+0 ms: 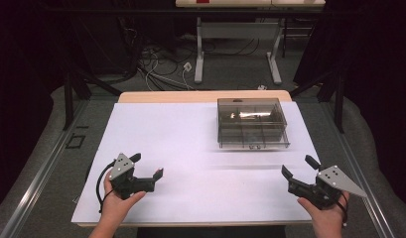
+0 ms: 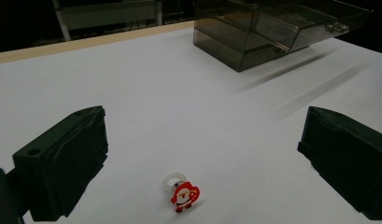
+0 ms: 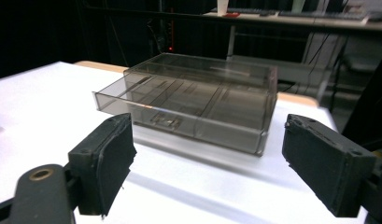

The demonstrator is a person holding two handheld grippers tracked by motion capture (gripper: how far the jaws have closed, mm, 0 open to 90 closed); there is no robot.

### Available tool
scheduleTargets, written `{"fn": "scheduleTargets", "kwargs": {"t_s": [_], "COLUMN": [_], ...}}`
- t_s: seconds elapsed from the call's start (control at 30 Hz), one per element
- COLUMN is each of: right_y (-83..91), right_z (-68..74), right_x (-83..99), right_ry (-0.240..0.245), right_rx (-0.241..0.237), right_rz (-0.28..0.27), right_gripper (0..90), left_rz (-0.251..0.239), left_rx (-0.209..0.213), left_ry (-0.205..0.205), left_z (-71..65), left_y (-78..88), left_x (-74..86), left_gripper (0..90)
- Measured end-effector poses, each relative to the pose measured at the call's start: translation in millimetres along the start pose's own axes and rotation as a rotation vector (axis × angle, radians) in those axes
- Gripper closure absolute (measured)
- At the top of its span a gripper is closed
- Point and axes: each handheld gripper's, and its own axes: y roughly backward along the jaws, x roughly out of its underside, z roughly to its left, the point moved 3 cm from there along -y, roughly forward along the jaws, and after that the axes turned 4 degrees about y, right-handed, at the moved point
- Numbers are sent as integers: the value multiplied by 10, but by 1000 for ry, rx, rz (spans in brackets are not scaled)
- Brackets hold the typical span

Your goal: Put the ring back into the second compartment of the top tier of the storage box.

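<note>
Your left claw (image 2: 202, 158) hangs low over the white bench (image 2: 179, 93) with its jaws spread wide and nothing between the pads. Just ahead of it, between the two jaws in the left gripper view, lies a small Santa ring (image 2: 183, 192): a clear band with a red and white Santa figure on its face. The figure stands roughly upright toward that camera, head up and feet down, its face turned back at your claw, and the clear band sits behind it, farther along the bench. Its long axis runs from hat to boots. No writing can be read on it.

Your right claw (image 1: 301, 167) is also spread, holding nothing, near the bench's right front corner in the high view. It looks straight at the smoked clear drawer box (image 3: 193, 102), which lies well apart from it toward the far right of the bench. The box's long side runs across the bench, and its drawer (image 3: 170, 109) is pulled partly out toward your side, dividers showing inside. A small clear handle sits at the drawer's front. The box carries no legible label.
</note>
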Motion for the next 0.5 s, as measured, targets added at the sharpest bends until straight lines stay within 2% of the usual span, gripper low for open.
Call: {"fn": "scheduleTargets", "kwargs": {"t_s": [0.1,0.23,0.4,0.5], "right_y": [-7,-9,-10,-13], "right_z": [-21,-56,-58,-46], "right_x": [43,78,115,156], "right_ry": [18,-7,9,13], "right_rx": [2,-12,-10,-38], "right_rz": [1,4,18,33], "right_gripper": [161,161,161,162], "left_rz": [13,40,55,69], "left_rx": [-3,-5,-16,-17], "left_ry": [2,5,11,20], "left_z": [-1,2,9,19], "left_y": [-25,-78,-124,-174], "left_x": [3,20,29,38], "left_gripper": [25,53,88,105]}}
